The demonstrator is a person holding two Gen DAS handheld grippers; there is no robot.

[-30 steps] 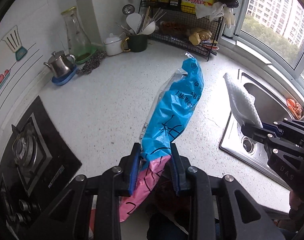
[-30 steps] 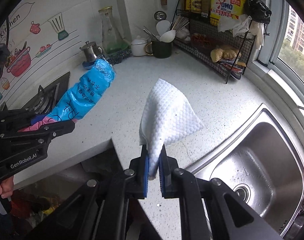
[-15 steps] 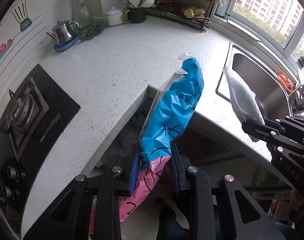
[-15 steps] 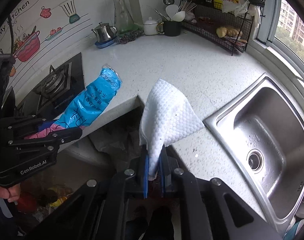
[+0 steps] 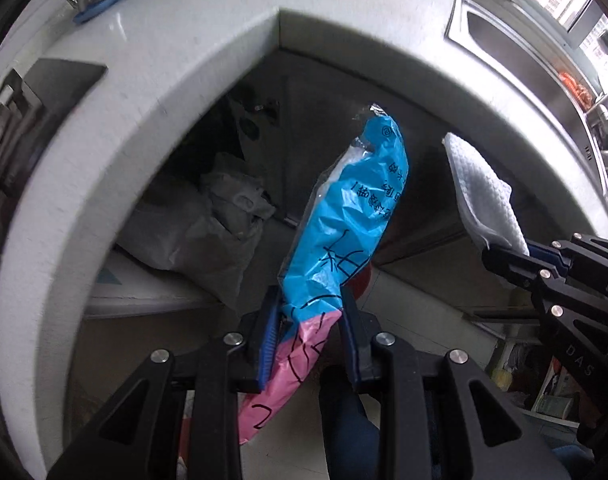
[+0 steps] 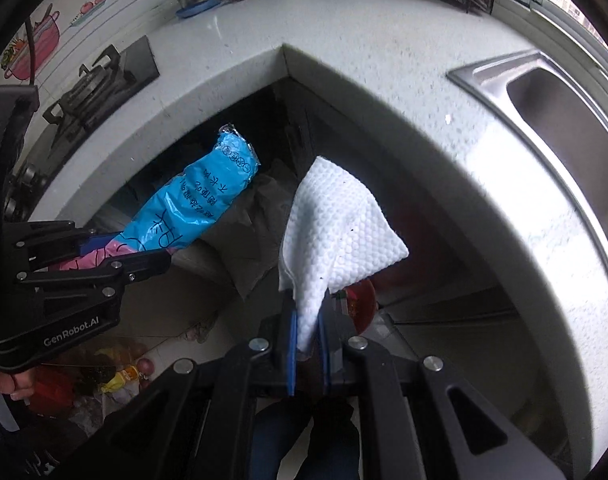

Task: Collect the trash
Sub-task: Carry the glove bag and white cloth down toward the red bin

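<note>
Grippers lowered from countertop (image 6: pixel 384 40) height toward floor, left gripper (image 5: pixel 310 334) pinching blue wrapper (image 5: pixel 348 216), right gripper (image 6: pixel 306 334) pinching white cloth (image 6: pixel 336 232).

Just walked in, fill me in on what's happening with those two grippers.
A person is collecting trash with a gripper in each hand. The left gripper is shut on a blue and pink plastic wrapper; the right gripper is shut on a white paper towel. Both are held beyond the countertop edge, pointing down at the corner space below, where a grey bag sits. Nothing has been released.
</note>
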